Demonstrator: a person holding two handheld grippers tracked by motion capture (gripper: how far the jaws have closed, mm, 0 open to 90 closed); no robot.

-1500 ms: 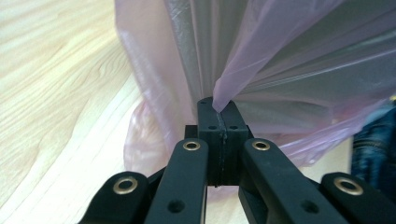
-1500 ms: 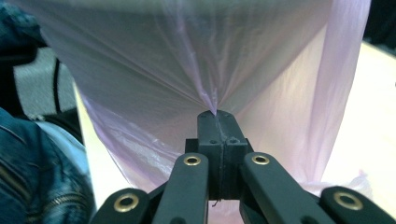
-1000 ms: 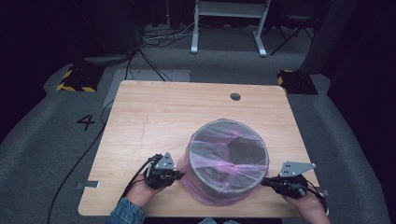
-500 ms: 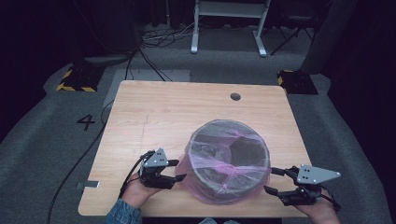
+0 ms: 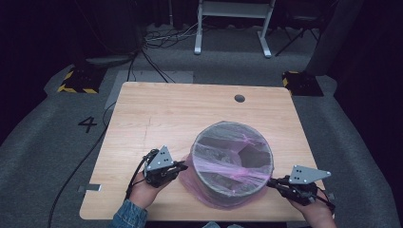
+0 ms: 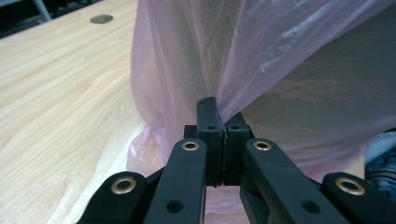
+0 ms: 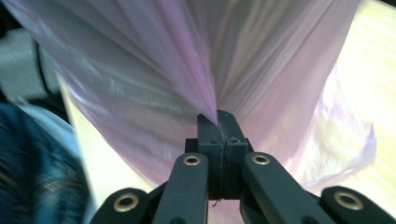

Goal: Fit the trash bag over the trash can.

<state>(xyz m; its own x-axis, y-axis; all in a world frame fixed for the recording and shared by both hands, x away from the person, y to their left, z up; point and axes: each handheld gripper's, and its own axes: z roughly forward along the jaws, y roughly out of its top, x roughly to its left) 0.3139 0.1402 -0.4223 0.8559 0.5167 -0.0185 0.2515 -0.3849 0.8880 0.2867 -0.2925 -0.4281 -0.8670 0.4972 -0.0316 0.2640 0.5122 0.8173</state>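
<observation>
Between the two tools (image 5: 182, 166) (image 5: 272, 183), pink bag (image 5: 223, 197), its film pinched in both.

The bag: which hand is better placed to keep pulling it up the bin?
Neither clearly: left gripper and right gripper both pinch the bag at opposite sides of the bin.

Your left claw (image 5: 183, 166) points right, toward your other hand, its jaws having just closed flat together on a fold of pink film. Your right claw (image 5: 271, 182) points left, jaws likewise just closed and pinching the film at their tips. Your left hand (image 5: 145, 189) and right hand (image 5: 313, 209) enter from the near edge, each wrapped around its claw's body, wrists roughly level.
</observation>
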